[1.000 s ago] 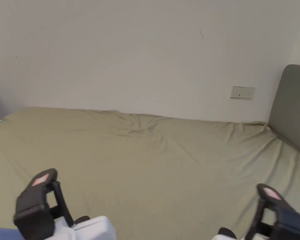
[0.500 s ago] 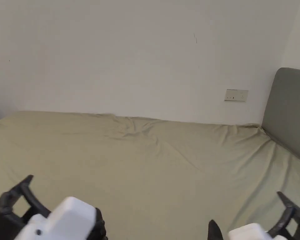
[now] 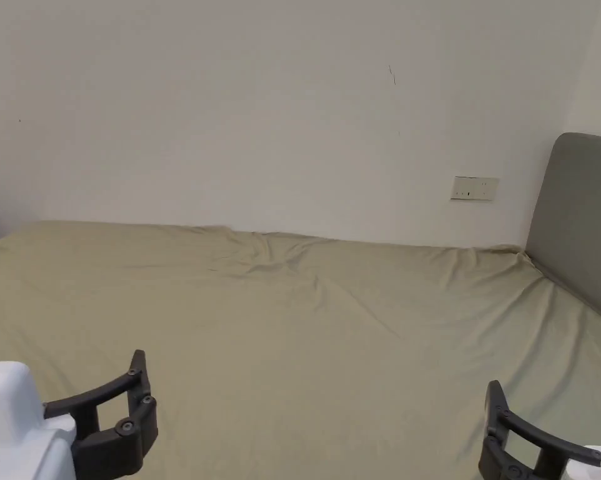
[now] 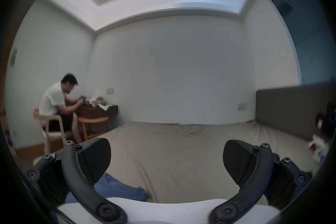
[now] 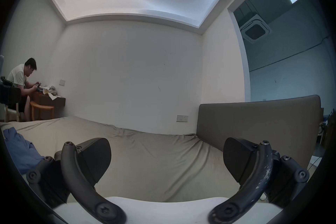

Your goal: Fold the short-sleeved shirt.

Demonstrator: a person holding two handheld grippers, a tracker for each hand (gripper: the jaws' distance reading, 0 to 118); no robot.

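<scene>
Your left hand-held gripper (image 4: 166,162) has its jaws spread wide apart with nothing between them, held low over the bed (image 3: 305,350); in the head view it sits at 7 o'clock. Your right hand-held gripper (image 5: 167,162) is likewise spread wide and empty, at 5 o'clock in the head view. The short-sleeved shirt (image 4: 118,189), blue and crumpled, lies on the olive sheet just beyond and below your left hand-held gripper, at 7 o'clock in the left gripper view; in the right gripper view it lies at 9 o'clock, well apart from those jaws. The sheet is wrinkled near the wall (image 3: 280,125). The grey headboard (image 3: 580,219) stands at 3 o'clock. A person (image 4: 54,98) sits on a chair at a bench (image 4: 99,113) at 9 o'clock.
</scene>
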